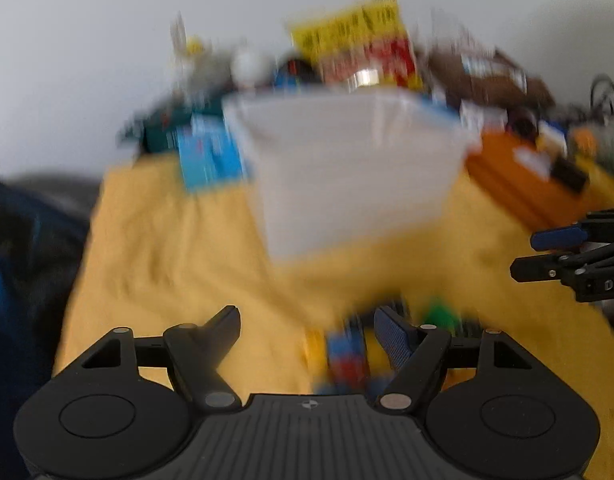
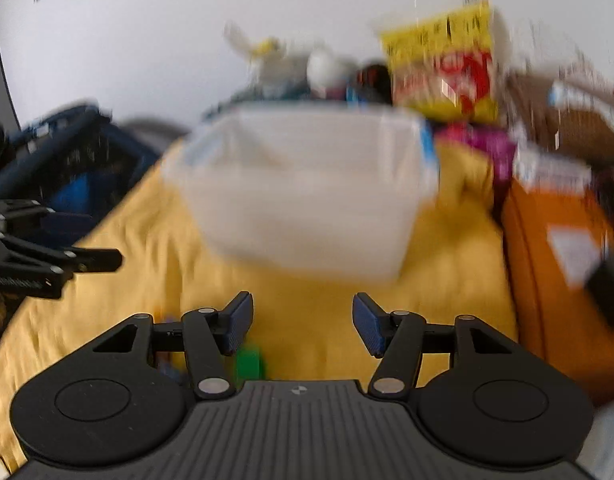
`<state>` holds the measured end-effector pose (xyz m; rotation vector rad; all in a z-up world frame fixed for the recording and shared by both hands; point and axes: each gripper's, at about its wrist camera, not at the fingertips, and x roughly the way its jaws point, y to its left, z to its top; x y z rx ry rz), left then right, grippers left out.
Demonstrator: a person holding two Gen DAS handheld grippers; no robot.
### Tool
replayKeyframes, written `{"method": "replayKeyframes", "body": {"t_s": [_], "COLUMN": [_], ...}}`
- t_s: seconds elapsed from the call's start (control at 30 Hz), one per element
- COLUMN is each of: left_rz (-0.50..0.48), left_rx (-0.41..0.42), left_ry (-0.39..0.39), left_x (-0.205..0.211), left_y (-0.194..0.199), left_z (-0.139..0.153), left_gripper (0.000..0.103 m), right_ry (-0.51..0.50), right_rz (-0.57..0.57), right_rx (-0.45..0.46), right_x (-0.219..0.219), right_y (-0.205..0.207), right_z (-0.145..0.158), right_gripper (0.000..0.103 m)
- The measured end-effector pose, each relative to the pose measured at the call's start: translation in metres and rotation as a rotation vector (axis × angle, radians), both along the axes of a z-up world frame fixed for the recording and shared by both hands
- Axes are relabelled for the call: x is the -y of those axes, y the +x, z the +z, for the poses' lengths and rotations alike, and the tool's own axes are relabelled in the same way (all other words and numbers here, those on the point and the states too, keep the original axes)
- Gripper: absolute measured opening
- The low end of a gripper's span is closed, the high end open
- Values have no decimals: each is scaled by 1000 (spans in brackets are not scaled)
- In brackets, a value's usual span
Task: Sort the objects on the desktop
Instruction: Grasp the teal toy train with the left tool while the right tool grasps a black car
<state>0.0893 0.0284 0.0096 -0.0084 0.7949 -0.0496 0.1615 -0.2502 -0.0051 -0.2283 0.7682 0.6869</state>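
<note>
Both views are smeared by motion. A white translucent bin (image 1: pixel 347 168) (image 2: pixel 307 188) stands on a yellow cloth (image 1: pixel 167 248) (image 2: pixel 447 264). My left gripper (image 1: pixel 309 332) is open wide, with nothing pressed between its pads. A blurred heap of small blue, red, yellow and green pieces (image 1: pixel 347 356) lies on the cloth just beyond it, by the right finger. My right gripper (image 2: pixel 303 322) is open with only bare cloth between its fingers. A small green piece (image 2: pixel 249 362) lies under its left finger. Each gripper shows at the other view's edge: right gripper (image 1: pixel 539 254), left gripper (image 2: pixel 79 240).
An orange box (image 1: pixel 519 176) (image 2: pixel 555 248) lies right of the bin. A yellow and red snack bag (image 1: pixel 359 40) (image 2: pixel 443 60), a blue box (image 1: pixel 207 152) and brown cartons (image 2: pixel 567 120) crowd behind it. A dark blue bag (image 2: pixel 67 152) sits off the cloth's left edge.
</note>
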Motion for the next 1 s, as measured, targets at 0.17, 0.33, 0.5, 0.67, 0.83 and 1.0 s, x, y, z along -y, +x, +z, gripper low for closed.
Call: {"method": "replayKeyframes", "body": {"t_s": [0.17,0.33,0.5,0.67,0.83,1.0], "left_rz": [2,13,2,17,3,26], "left_rx": [-52,-81,-68,-57,-89,-98], "left_ry": [52,34,47,49,58,57], "left_x": [14,22,28,34,34,22], "left_y": [-14,-15,-17,-13,-14,-17], "left_z": [-36,-51,-62,-58,-65,-67], "left_gripper": [77,77,78,77,77,77], "right_ry": [-52,-64,-64,-60,-74,-108], "right_rz": [13,9,8,-15,16,60], "right_rx": [-35,-28,-19,24,-20,-14], "right_x": [4,6,8,6,1,-14], "right_y": [-21,-29,-30,-24,-22,-22], "right_z": [-38,-52,-57,-55,-63,-70], "right_gripper": [54,53,53,53,53,53]}}
